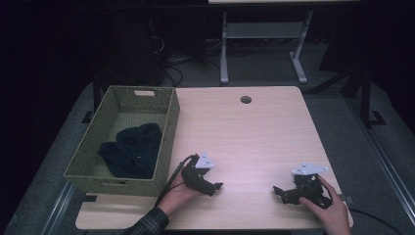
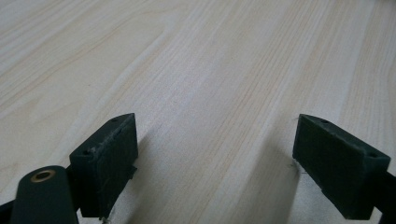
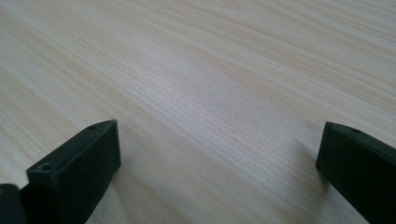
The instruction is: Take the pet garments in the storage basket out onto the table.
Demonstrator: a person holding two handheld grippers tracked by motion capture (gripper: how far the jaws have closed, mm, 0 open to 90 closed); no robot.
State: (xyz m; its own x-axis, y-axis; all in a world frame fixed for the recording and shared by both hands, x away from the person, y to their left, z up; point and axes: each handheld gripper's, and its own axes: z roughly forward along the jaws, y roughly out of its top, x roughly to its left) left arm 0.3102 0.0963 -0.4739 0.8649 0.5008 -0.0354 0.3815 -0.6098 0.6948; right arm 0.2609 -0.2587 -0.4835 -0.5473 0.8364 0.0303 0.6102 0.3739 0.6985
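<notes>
High view has the pale wooden table (image 1: 254, 137) across the middle of the frame, with a woven green basket (image 1: 169, 142) standing on its left edge, at the left of the frame. Inside the basket lies a heap of dark cloth (image 1: 132, 149), bunched toward the basket's lower right corner and well clear of both tools. At the lower centre the left gripper (image 1: 215, 188) rests low over the bare tabletop in the person's left hand (image 1: 181, 193), which comes up from the bottom edge in a plaid sleeve (image 1: 149, 226); it sits just right of the basket's near right corner and points toward the right of the frame. At the lower right the right gripper (image 1: 280, 192) is held by the right hand (image 1: 328, 205) and points toward the left of the frame, so the two tools face each other with a stretch of bare wood between them. Left gripper view shows its two black jaws standing wide apart at the lower left and lower right, with nothing but wood grain between them. Right gripper view shows much the same: jaws spread wide at the bottom corners, holding nothing, with bare table in the gap. A round cable hole (image 1: 245, 100) sits near the table's far edge, at upper centre.
</notes>
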